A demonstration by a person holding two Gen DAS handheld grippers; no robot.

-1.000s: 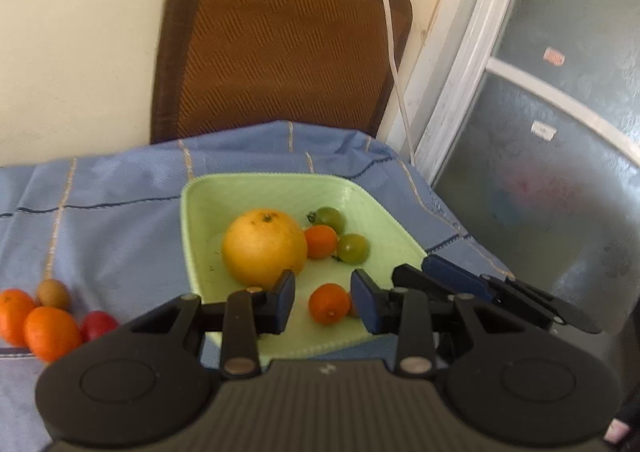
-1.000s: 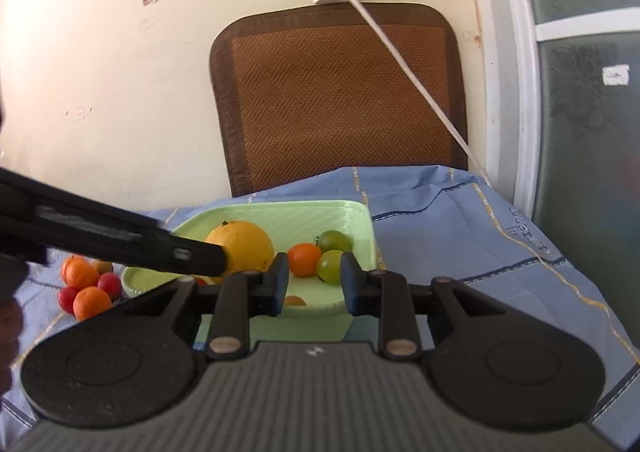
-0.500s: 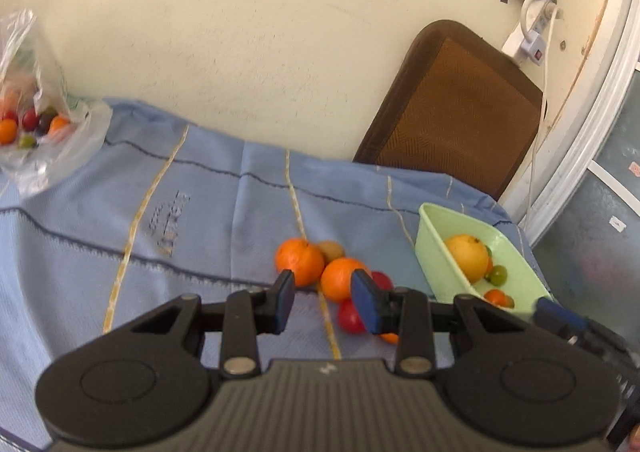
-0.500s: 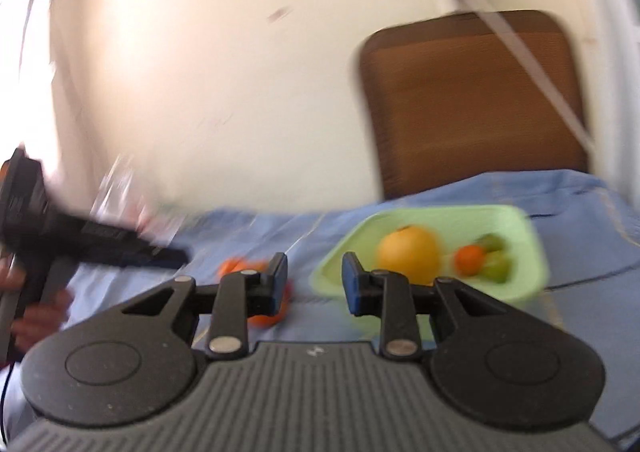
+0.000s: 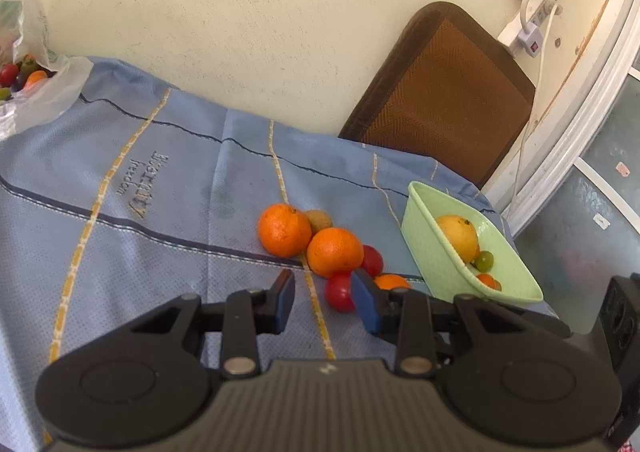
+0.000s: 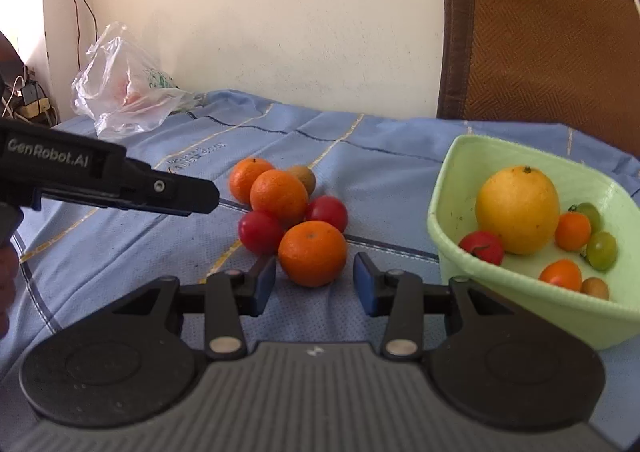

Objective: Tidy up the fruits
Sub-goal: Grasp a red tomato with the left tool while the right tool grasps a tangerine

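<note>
A cluster of loose fruit lies on the blue tablecloth: three oranges, with the nearest orange (image 6: 312,253) just ahead of my right gripper (image 6: 315,283), two red tomatoes (image 6: 261,232) and a brown kiwi (image 6: 303,177). The cluster also shows in the left wrist view, where one orange (image 5: 335,252) lies ahead of my left gripper (image 5: 324,302). Both grippers are open and empty. A light green bowl (image 6: 452,188) at the right holds a big yellow orange (image 6: 518,209), small tomatoes and other small fruit. The bowl shows in the left wrist view (image 5: 424,236) too.
A clear plastic bag (image 6: 120,92) with more fruit lies at the table's far left by the wall. A brown chair back (image 6: 540,36) stands behind the bowl. The left gripper's body (image 6: 104,184) reaches in from the left in the right wrist view.
Both grippers have swung left from over the bowl to the loose fruit cluster. Both stayed open and empty.
</note>
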